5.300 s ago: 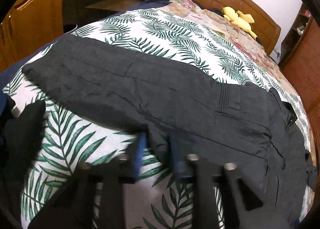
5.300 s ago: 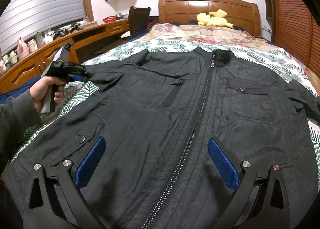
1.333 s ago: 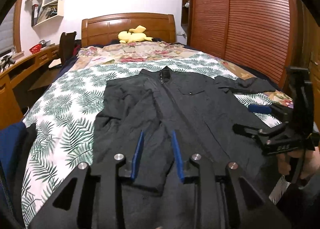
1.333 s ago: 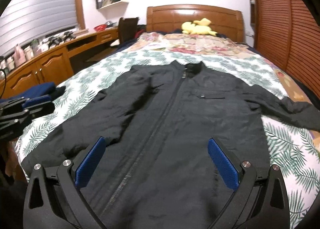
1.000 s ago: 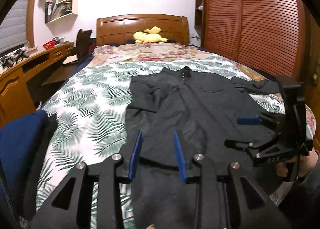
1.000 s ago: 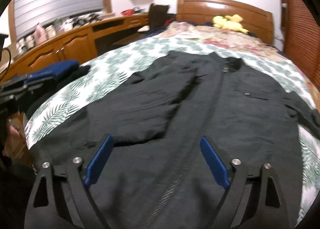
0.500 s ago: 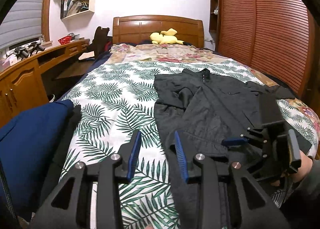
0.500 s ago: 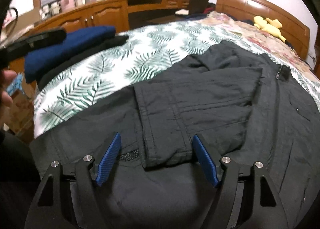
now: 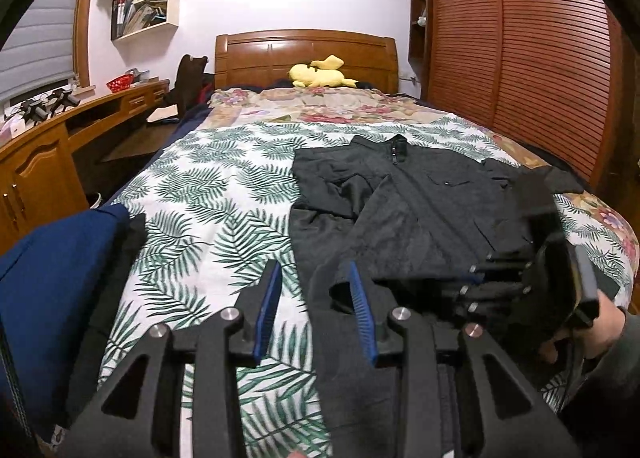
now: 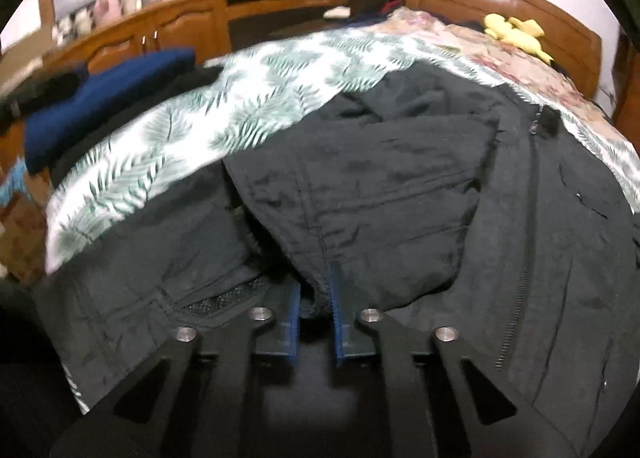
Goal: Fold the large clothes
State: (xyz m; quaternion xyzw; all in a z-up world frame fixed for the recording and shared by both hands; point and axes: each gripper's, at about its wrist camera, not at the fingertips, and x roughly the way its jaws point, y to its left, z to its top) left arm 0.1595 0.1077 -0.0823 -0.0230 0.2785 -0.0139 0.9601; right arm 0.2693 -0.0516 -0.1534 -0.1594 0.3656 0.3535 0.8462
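Observation:
A black zip jacket (image 9: 420, 209) lies face up on the leaf-print bedsheet (image 9: 208, 197), with one sleeve folded over its front (image 10: 380, 185). My right gripper (image 10: 314, 302) is low at the jacket's near part. Its jaws are closing and the blue pads pinch the folded sleeve's cuff. In the left wrist view the right gripper (image 9: 476, 278) shows blurred at the right, held by a person's hand (image 9: 600, 322). My left gripper (image 9: 316, 298) hovers over the jacket's left edge. It is partly open and nothing is gripped between its pads.
A folded blue garment (image 9: 52, 258) on a dark one sits at the bed's left near corner. A wooden desk (image 9: 40, 145) runs along the left. Slatted wardrobe doors (image 9: 540, 57) stand on the right. A yellow plush toy (image 9: 320, 73) rests against the headboard.
The right gripper came down close to the folded sleeve and its wide jaws closed onto the cuff. The left gripper stayed almost where it was.

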